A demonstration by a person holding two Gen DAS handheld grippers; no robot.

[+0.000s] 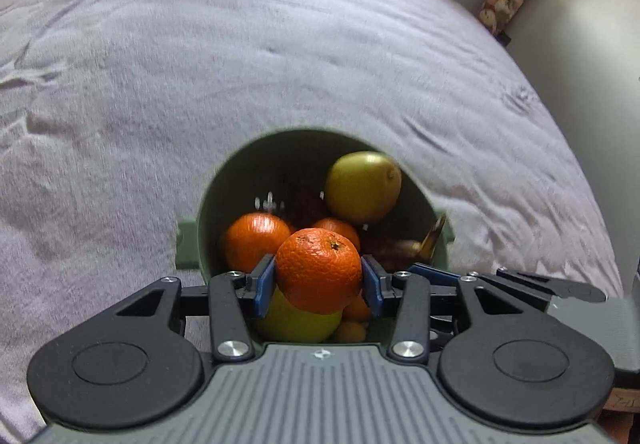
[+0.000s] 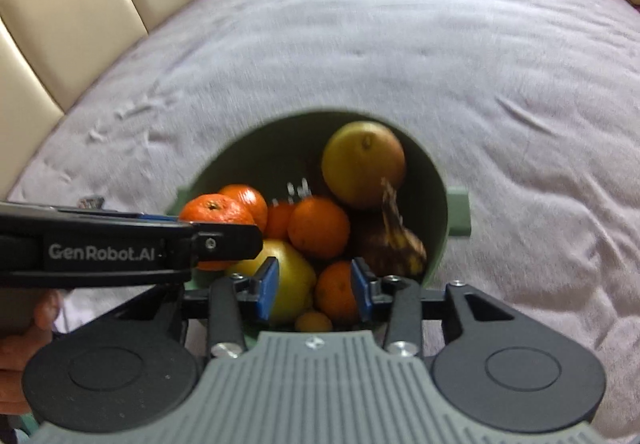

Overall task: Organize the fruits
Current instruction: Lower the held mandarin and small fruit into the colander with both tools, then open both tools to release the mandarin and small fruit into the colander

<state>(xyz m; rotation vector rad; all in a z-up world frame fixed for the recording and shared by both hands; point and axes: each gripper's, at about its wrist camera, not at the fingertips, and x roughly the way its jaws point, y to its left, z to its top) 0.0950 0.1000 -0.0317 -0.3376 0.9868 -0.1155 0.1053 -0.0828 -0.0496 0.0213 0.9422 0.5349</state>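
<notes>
My left gripper [image 1: 319, 282] is clamped on an orange [image 1: 319, 270], just over the near side of the green bowl [image 1: 280, 147]. My right gripper [image 2: 314, 290] hangs parted, empty. The bowl's nearly loaded; this orange looks last.

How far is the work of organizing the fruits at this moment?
Mostly done, it seems: the green bowl already holds oranges, two yellow-green fruits and a brown banana. In hand: the left gripper holds one orange above the bowl. The right gripper is open and empty. Left: to drop that orange in.
</notes>
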